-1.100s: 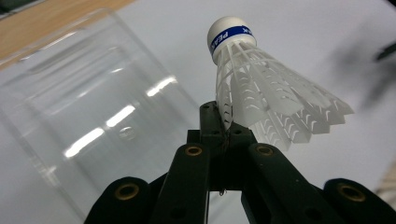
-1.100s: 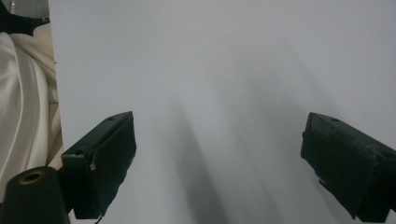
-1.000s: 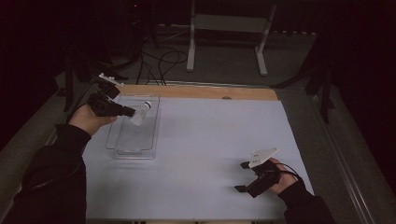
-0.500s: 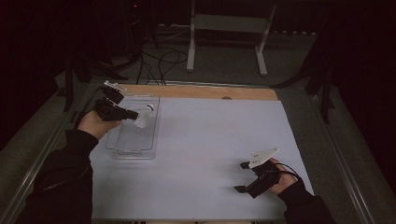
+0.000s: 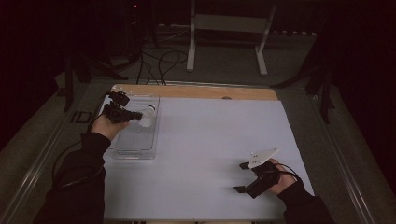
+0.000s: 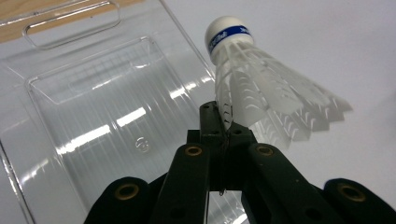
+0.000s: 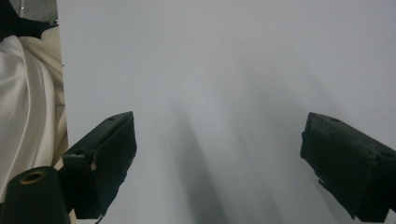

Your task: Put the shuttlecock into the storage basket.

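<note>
Left tongs pinch the shuttlecock by perhaps one feather above the clear tray, at ten o'clock on the desk; it could slip sideways onto the desk. Right tongs are spread, empty.

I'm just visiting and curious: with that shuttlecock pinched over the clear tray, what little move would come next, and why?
Probably a small lowering, then letting go. The left gripper is shut on the shuttlecock, pinching the edge of its feather skirt, and holds it over the clear plastic tray, near its right wall. The right gripper rests open on the white table, so it seems to have no part in this.
</note>
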Tool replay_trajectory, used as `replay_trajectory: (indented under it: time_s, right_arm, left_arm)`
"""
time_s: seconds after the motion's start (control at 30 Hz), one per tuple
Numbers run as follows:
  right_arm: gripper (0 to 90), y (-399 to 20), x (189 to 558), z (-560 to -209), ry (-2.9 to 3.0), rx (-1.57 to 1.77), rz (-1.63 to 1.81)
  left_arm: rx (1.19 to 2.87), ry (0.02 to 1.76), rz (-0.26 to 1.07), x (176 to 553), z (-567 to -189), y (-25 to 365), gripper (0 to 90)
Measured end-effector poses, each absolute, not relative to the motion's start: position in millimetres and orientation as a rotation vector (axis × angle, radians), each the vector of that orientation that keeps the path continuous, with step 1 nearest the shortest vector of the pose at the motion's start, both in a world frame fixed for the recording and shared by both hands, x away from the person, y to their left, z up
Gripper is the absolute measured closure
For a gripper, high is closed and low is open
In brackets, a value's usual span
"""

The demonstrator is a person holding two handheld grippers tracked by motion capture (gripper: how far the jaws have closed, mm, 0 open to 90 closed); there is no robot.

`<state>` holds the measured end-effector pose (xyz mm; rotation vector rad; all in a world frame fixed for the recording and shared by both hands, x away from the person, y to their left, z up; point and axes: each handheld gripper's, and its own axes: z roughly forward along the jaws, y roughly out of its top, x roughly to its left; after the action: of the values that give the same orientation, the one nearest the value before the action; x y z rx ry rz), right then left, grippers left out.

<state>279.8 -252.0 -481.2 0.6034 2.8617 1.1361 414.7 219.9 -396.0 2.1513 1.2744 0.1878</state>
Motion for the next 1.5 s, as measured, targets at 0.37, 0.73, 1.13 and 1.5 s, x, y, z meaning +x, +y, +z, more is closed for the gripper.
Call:
replay_trajectory:
  time_s: [0.37, 0.73, 1.13, 1.5]
  right_arm:
    - [10.3, -251, 280, -482, 2.868, 0.593, 1.143]
    - [10.3, -250, 280, -483, 2.878, 0.597, 1.145]
    - [10.4, -251, 280, -484, 2.880, 0.596, 1.146]
    - [12.0, -252, 280, -484, 2.877, 0.600, 1.158]
  left_arm:
    - [2.165, 1.308, 0.181, 421, -411, 220, 90.0]
    - [2.208, 1.328, 0.184, 426, -424, 216, 90.0]
    - [2.245, 1.344, 0.210, 430, -436, 212, 90.0]
    - [2.295, 1.343, 0.197, 432, -445, 206, 89.2]
